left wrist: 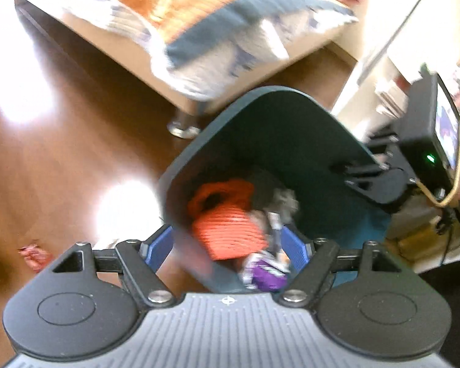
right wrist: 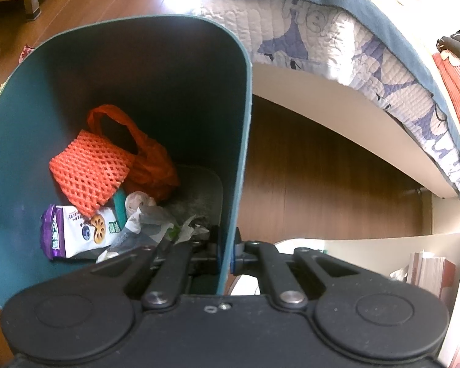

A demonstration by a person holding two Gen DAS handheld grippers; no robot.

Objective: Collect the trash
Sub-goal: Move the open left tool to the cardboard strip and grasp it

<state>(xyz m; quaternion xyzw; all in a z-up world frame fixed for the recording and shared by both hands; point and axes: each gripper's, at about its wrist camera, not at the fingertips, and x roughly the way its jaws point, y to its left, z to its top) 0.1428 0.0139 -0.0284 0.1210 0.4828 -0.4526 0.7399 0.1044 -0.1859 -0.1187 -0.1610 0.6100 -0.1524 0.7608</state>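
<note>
The right gripper (right wrist: 227, 257) has its fingers pinched shut on the wall of the tall dark-teal plastic trash bin (right wrist: 181, 92), one finger inside the rim and one outside — so the bin is being carried or tilted, its mouth turned toward both cameras. The left gripper (left wrist: 227, 247) hangs over that mouth with its blue-padded fingers (left wrist: 294, 247) spread wide and nothing between them.

Judging by this, a piece has just gone in or the bin is on its way to the next one. More trash lies on the brown wooden floor: a crumpled reddish wrapper (left wrist: 33, 256) well off to the left. The next move likely calls for setting the bin near it and bringing the empty left fingers down around the wrapper.

Inside the bin lie an orange foam fruit net (right wrist: 90, 170), an orange plastic bag (right wrist: 150, 159) behind it, a purple-and-white snack packet (right wrist: 76, 233) and crumpled grey-white paper (right wrist: 156, 217).
</note>
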